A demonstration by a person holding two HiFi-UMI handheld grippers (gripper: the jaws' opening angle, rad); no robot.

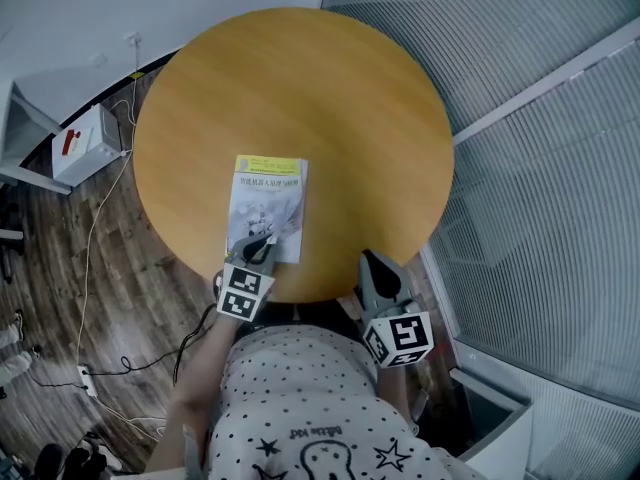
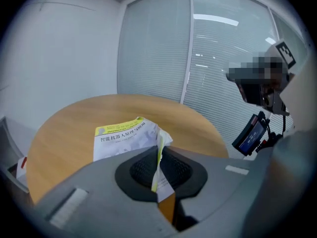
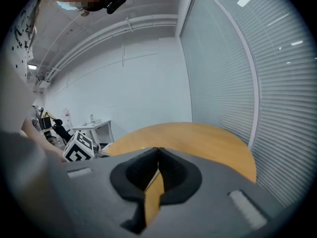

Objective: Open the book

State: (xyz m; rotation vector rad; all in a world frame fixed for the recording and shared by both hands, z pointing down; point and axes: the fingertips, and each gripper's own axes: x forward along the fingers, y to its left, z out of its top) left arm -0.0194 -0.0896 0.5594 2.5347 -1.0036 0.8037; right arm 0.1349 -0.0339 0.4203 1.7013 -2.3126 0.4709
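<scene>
Grey left gripper (image 1: 262, 242) pinches the near edge of the white, yellow-banded paperback book (image 1: 268, 203), which stretches toward twelve o'clock from it on the round wooden table (image 1: 300, 78). Grey right gripper (image 1: 374, 264), at the table's five o'clock, is pressed together on nothing.

— Where is the book (image 1: 268, 206)?
— Flat on the round wooden counter (image 1: 300, 88), close to its near edge.
— What does it look like?
— Thin, with a pale grey cover, a yellow band across the far end and dark print below it. The cover's near edge curls up, pinched in the left tool (image 1: 262, 243).
</scene>
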